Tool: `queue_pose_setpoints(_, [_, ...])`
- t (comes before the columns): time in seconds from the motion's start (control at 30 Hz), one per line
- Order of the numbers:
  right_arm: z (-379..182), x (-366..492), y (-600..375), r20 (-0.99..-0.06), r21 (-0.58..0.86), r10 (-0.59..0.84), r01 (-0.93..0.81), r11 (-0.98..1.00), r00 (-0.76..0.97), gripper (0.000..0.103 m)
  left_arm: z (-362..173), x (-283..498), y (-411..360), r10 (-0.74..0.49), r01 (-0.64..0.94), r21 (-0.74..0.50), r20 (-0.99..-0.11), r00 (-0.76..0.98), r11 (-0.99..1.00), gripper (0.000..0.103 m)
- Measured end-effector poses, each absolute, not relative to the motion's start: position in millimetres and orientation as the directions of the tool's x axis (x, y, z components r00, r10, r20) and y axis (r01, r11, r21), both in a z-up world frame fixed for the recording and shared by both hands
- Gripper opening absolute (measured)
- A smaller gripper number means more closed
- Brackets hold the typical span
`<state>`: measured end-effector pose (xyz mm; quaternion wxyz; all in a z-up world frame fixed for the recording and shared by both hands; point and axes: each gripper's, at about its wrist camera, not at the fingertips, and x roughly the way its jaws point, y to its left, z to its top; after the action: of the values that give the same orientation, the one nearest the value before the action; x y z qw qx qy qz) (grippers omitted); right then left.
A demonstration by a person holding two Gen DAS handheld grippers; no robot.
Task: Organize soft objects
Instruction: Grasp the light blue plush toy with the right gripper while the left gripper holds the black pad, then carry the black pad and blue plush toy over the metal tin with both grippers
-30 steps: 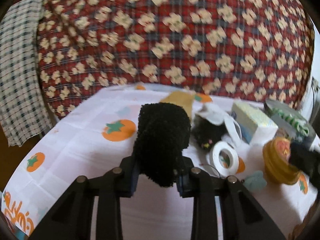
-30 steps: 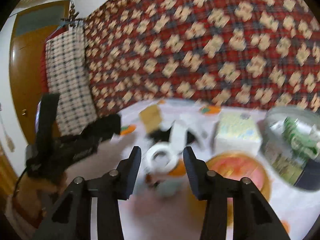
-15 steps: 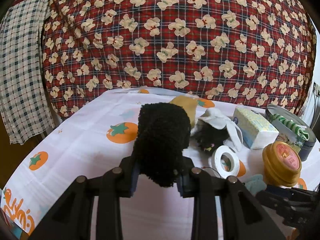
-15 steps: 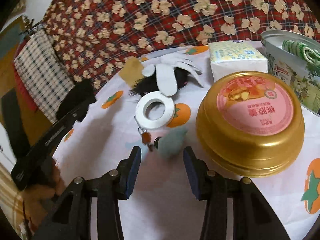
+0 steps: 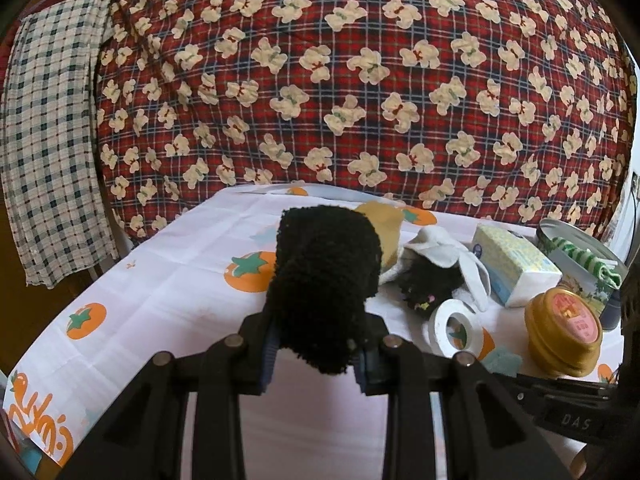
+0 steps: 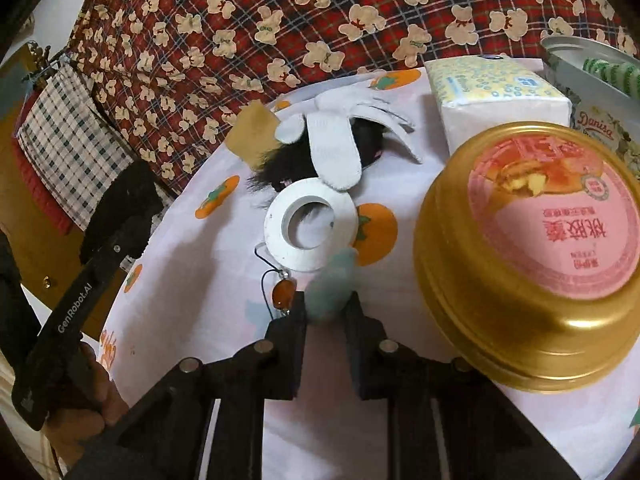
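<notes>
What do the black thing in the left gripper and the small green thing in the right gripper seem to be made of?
Black thing: looks like fuzzy terry or chenille fabric, matte, with a nubby looped surface. Small green thing: probably soft felt or plush, pale and matte, with blurred fluffy edges; exact fibre is unclear.

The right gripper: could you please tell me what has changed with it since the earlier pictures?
The right gripper came down toward the tablecloth and its jaws, open before, shut on the teal pom-pom beside the tape roll. The left gripper kept its grip on the black fuzzy object; the gold tin stayed put.
</notes>
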<state>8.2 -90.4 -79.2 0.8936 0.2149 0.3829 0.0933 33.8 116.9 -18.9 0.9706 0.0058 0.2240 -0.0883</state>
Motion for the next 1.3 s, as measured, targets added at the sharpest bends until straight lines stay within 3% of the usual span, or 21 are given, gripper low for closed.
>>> queue_pose_setpoints(0.13, [-76, 2, -85, -0.615, 0.458, 0.365, -0.06, 0.887, 0.699, 0.019, -17, 30, 117, -0.145, 0.151, -0.018, -0.412, 0.899, 0.988, 0.029])
queue_pose_setpoints(0.4, [-42, -41, -69, -0.454, 0.385, 0.424, -0.256, 0.887, 0.784, 0.019, -13, 12, 128, -0.1, 0.088, -0.051, -0.338, 0.936, 0.995, 0.029])
queue_pose_setpoints(0.57, [-26, -56, -76, -0.392, 0.325, 0.397, -0.279, 0.904, 0.83, 0.019, -14, -5, 128, -0.125, 0.099, -0.099, -0.305, 0.944, 0.99, 0.029])
queue_pose_setpoints(0.8, [-33, -72, -88, -0.424, 0.284, 0.379, -0.277, 0.918, 0.823, 0.019, -31, -17, 96, -0.207, 0.181, -0.105, -0.374, 0.904, 0.978, 0.029])
queue_pose_setpoints(1.3, [-53, -119, -141, -0.448, 0.241, 0.267, -0.172, 0.955, 0.853, 0.019, -39, -62, 39, -0.332, 0.324, -0.084, -0.371, 0.867, 0.942, 0.029])
